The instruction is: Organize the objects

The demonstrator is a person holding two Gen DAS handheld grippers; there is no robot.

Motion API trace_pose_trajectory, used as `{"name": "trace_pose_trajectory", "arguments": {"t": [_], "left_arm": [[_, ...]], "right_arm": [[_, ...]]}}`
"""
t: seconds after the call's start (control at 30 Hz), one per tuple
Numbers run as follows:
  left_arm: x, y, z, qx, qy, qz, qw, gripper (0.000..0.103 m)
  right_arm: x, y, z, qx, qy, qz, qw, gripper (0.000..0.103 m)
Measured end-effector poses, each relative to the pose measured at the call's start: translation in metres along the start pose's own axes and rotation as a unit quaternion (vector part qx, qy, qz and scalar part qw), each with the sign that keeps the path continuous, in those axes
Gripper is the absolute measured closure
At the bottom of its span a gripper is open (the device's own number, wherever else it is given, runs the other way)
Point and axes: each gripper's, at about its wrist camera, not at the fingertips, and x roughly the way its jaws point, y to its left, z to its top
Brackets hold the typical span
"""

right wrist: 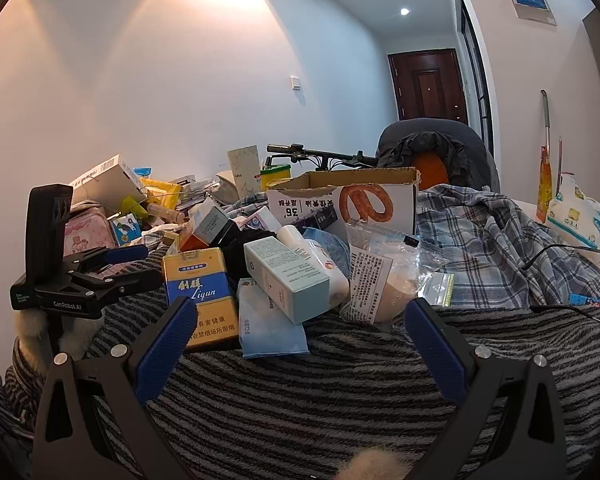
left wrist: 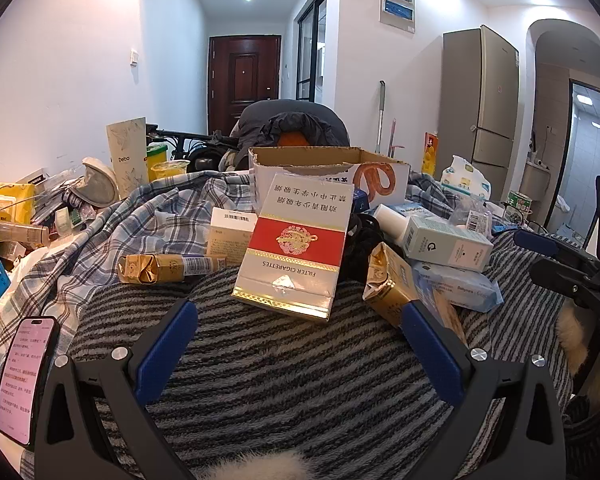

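A red-and-white cigarette carton (left wrist: 294, 246) leans against the front of an open cardboard box (left wrist: 328, 172), its lower edge resting on the striped blanket (left wrist: 280, 372) straight ahead of the left gripper (left wrist: 300, 322). That gripper's jaws stand wide apart with nothing between them. The right blue pad sits just beside a gold-wrapped carton (left wrist: 384, 288), which lies tilted at the carton's right and crowds that side. On the left, another gold pack (left wrist: 160, 268) lies flat on the edge of a plaid shirt (left wrist: 112, 236), and a beige box with a barcode (left wrist: 230, 230) stands behind the carton's left edge. A pale green box (left wrist: 448, 242) and a blue wipes packet (left wrist: 460, 288) pile up behind the gold carton. A lit phone (left wrist: 24, 376) lies at the far left.

The right gripper (right wrist: 300, 320) is likewise fully open and empty over the blanket. Ahead of it the same pale green box lies aslant on the wipes packet, with a white bottle (right wrist: 312, 252) behind it. A yellow-and-blue cigarette carton (right wrist: 202, 292) lies near the left pad, and a clear plastic bag with a printed label (right wrist: 380, 276) sits near the right pad. The left gripper's black body appears at the left edge of this view. Farther back, boxes and packets heap along the wall, beside a bicycle handlebar (right wrist: 316, 154).
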Motion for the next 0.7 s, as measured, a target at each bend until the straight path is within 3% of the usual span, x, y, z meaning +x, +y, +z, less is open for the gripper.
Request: {"name": "trace_pose_trajectory", "arguments": {"t": [0.7], "left_arm": [[0.0009,0.002,-0.0022,0.0,0.001,0.001,1.0,0.0]], "right_arm": [[-0.0018,0.0032,0.0012,-0.011,0.001,0.003,1.0,0.0]]}}
